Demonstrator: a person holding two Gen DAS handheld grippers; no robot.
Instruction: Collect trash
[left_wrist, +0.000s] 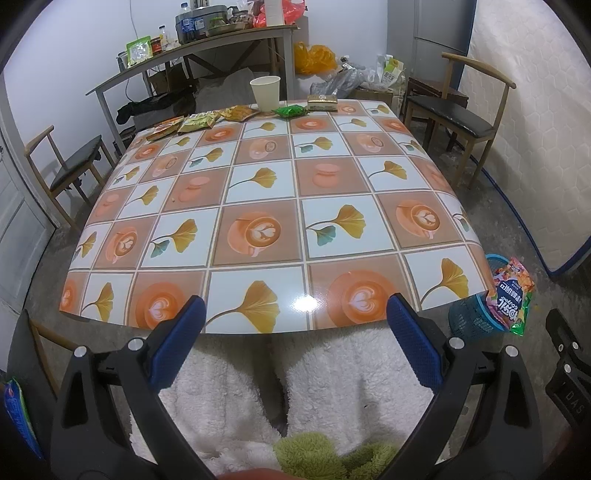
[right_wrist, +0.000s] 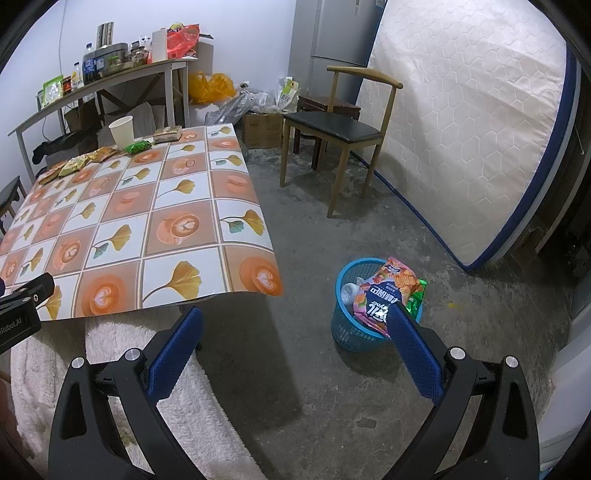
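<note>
A blue plastic basket (right_wrist: 349, 332) stands on the floor right of the table, with a pink snack bag (right_wrist: 384, 291) lying across its rim and a white crumpled item inside. My right gripper (right_wrist: 295, 325) hovers open over the floor just left of the basket, holding nothing. The basket (left_wrist: 469, 321) and the bag (left_wrist: 511, 291) also show in the left wrist view. My left gripper (left_wrist: 295, 314) is open above the table's near edge, empty. Along the far edge lie several snack wrappers (left_wrist: 195, 122), a green wrapper (left_wrist: 290, 110), a gold packet (left_wrist: 322, 102) and a paper cup (left_wrist: 266, 92).
The table (left_wrist: 258, 206) has a tiled ginkgo-and-coffee cloth. A person's lap in white fleece (left_wrist: 295, 387) is below the near edge. Wooden chairs (right_wrist: 332, 129) stand right and left. A mattress (right_wrist: 461, 129) leans on the right wall. A cluttered side table (left_wrist: 192, 48) and bags sit behind.
</note>
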